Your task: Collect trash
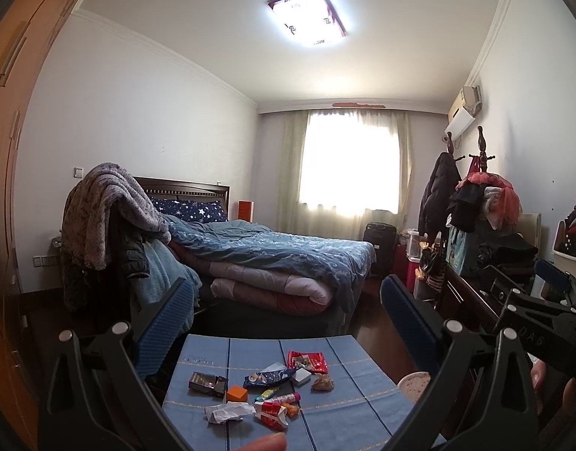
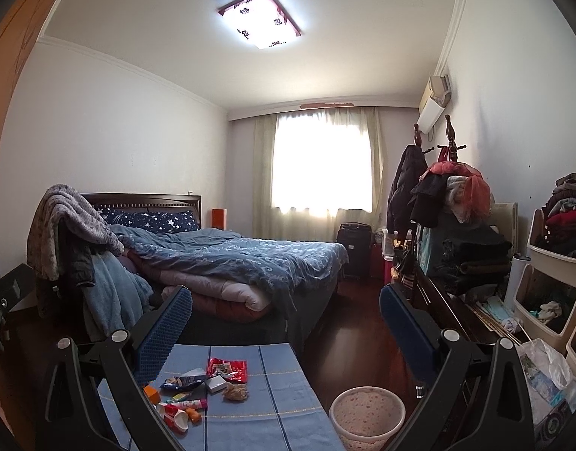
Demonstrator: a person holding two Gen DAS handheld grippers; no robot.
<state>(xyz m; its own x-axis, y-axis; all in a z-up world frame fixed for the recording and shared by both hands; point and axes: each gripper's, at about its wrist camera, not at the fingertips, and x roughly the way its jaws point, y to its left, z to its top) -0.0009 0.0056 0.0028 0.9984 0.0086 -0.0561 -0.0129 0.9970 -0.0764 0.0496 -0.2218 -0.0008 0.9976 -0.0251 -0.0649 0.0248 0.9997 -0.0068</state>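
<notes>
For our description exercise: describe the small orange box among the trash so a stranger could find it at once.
Start at the low table with the blue cloth in front of the bed. In the litter on it, the orange box sits between a dark open carton and a blue snack bag: the only plain, solid-orange cube there.

Black hand-held gripper [image 1: 288,312] frames, blue ribbed pads [image 1: 167,327], silver screws [image 1: 119,327].
</notes>
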